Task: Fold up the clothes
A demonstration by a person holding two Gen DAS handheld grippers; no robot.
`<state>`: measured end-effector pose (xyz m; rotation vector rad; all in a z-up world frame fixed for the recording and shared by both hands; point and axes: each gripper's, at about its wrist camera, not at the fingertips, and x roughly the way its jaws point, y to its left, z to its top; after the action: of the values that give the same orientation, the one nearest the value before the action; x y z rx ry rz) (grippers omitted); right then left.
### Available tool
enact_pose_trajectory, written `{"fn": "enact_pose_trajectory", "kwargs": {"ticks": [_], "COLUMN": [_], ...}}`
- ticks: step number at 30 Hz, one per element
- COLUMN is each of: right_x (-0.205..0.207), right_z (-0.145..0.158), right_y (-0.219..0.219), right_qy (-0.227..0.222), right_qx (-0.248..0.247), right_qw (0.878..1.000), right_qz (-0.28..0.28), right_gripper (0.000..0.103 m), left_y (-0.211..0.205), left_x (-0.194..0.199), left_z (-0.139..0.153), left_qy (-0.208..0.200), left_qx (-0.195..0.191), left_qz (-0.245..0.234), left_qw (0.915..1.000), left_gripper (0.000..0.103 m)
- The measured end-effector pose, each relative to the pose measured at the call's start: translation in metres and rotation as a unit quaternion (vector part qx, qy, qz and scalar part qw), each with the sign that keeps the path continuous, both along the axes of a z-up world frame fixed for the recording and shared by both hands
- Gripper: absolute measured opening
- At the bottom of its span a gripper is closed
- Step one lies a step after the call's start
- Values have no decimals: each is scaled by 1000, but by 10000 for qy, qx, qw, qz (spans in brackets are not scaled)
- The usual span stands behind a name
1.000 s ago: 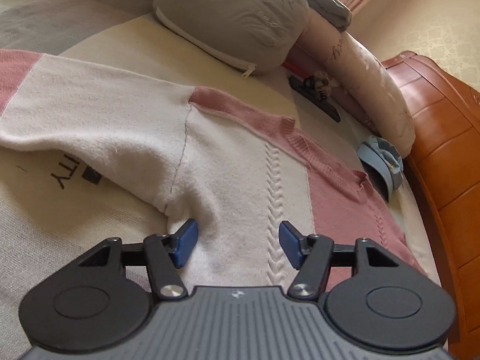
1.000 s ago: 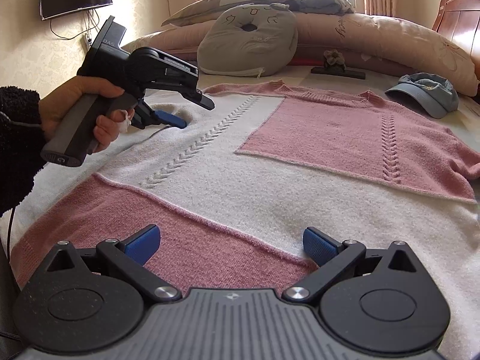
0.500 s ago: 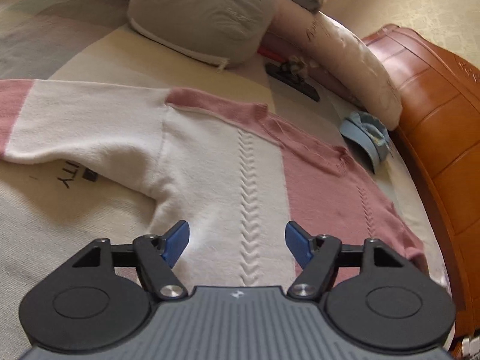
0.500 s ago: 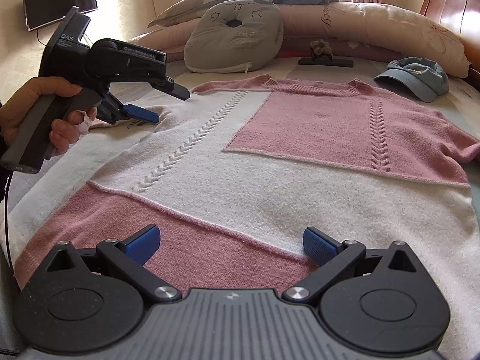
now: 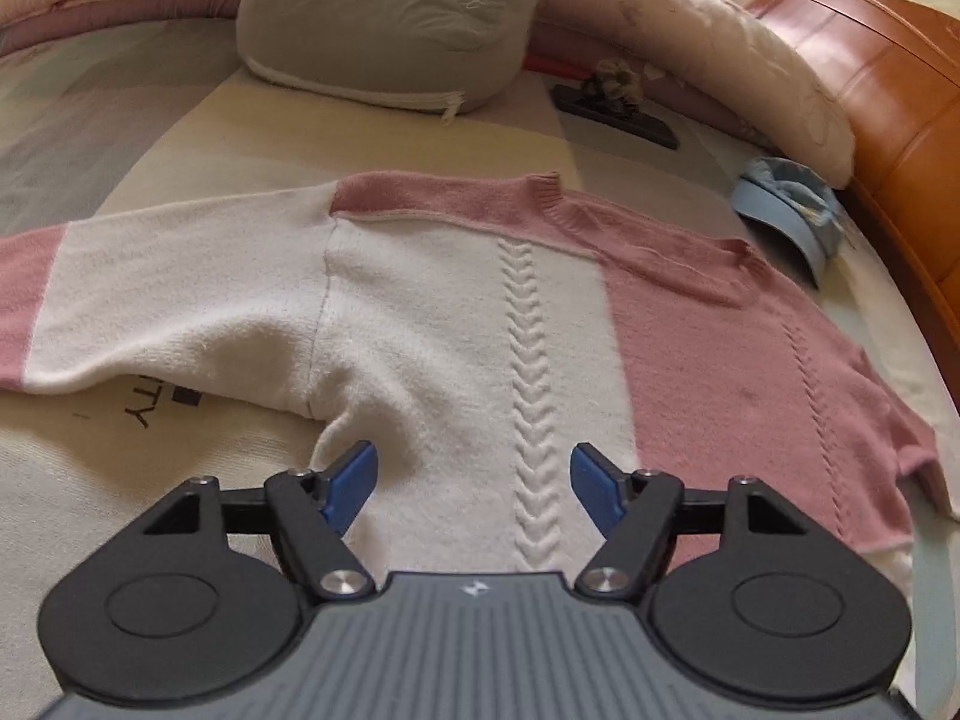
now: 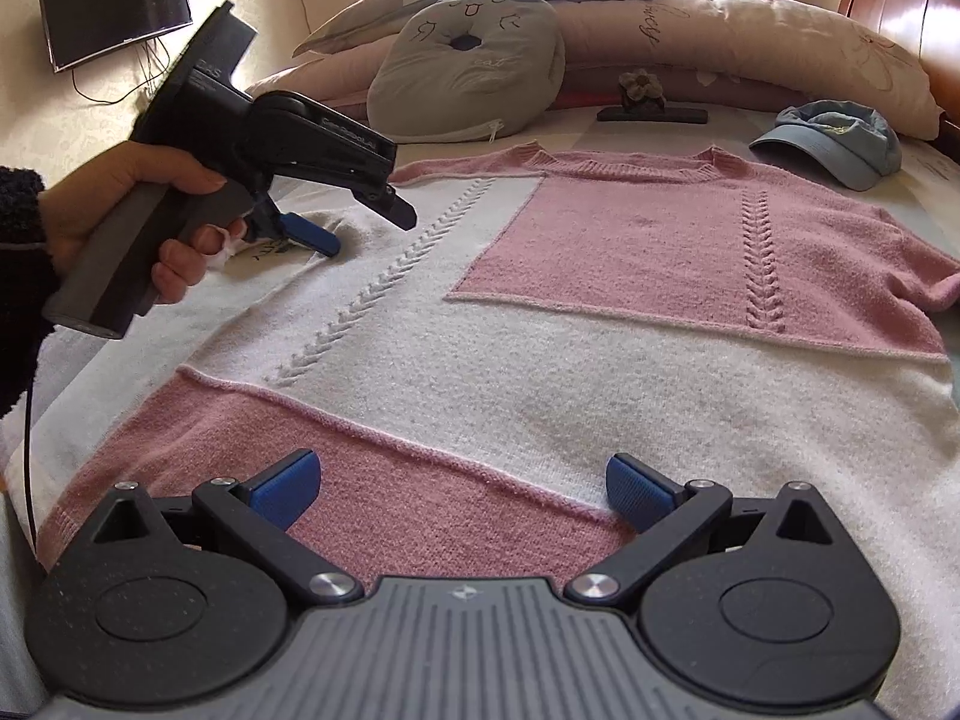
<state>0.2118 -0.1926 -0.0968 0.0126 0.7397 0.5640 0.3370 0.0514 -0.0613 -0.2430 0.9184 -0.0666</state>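
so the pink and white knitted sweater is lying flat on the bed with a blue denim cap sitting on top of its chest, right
Not quite. The pink and white knitted sweater does lie flat on the bed, but the blue denim cap is not on its chest. It sits on the bed beyond the sweater's shoulder, near the pillows. The right wrist view shows this.

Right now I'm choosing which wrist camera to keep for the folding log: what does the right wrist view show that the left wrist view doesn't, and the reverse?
Only the right wrist view: the person's hand holding the left gripper beside the sweater's armpit, the wall TV, the sweater's pink hem band and the right gripper, open.

Only the left wrist view: the sweater's outstretched sleeve with its pink cuff end, and printed letters on the bedding.

Both: the pink-and-white sweater lying flat, the grey cushion, the blue cap.
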Motion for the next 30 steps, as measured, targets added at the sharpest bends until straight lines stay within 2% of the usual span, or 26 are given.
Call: {"fn": "enact_pose_trajectory", "kwargs": {"ticks": [2, 4, 7, 8, 10, 13, 15, 18, 20, 23, 26, 30], "right_x": [0, 1, 1, 1, 2, 5, 6, 9, 9, 8, 10, 13], "right_z": [0, 0, 0, -1, -1, 0, 0, 1, 1, 1, 2, 6], "right_y": [-1, -2, -3, -3, -4, -8, -12, -15, -15, -14, -16, -28], "right_qy": [18, 37, 55, 63, 85, 155, 210, 283, 292, 285, 321, 437], "right_qx": [26, 67, 110, 127, 164, 277, 366, 472, 477, 457, 475, 632], "right_qw": [10000, 10000, 9999, 9999, 9998, 9995, 9991, 9985, 9984, 9986, 9984, 9969], "right_qz": [-3, -8, -14, -20, -13, -5, -2, 0, -1, 2, -17, -154], "right_gripper": [103, 103, 103, 103, 103, 103, 103, 103, 103, 103, 103, 103], "left_y": [-6, -11, -3, 2, 10, 7, -1, -16, -28, -35, -26, -20], "left_x": [-21, -33, -41, -50, -64, -81, -94, -109, -113, -116, -139, -176], "left_z": [6, 1, -22, -25, -26, -16, -5, 5, 0, -23, -32, -33], "left_qy": [-64, 111, 414, 187, 67, 194, 117, -297, -409, -230, -513, -613], "left_qx": [-54, -20, -1, -103, -233, 167, 461, 460, 585, 978, 930, 1069], "left_qz": [-353, -534, -269, -189, -64, -104, -239, -820, -1091, -1049, -1009, -1020], "left_qw": [9993, 9985, 9988, 9996, 9997, 9996, 9986, 9951, 9915, 9894, 9892, 9871], "left_gripper": [80, 80, 80, 79, 80, 79, 79, 81, 81, 81, 85, 88]}}
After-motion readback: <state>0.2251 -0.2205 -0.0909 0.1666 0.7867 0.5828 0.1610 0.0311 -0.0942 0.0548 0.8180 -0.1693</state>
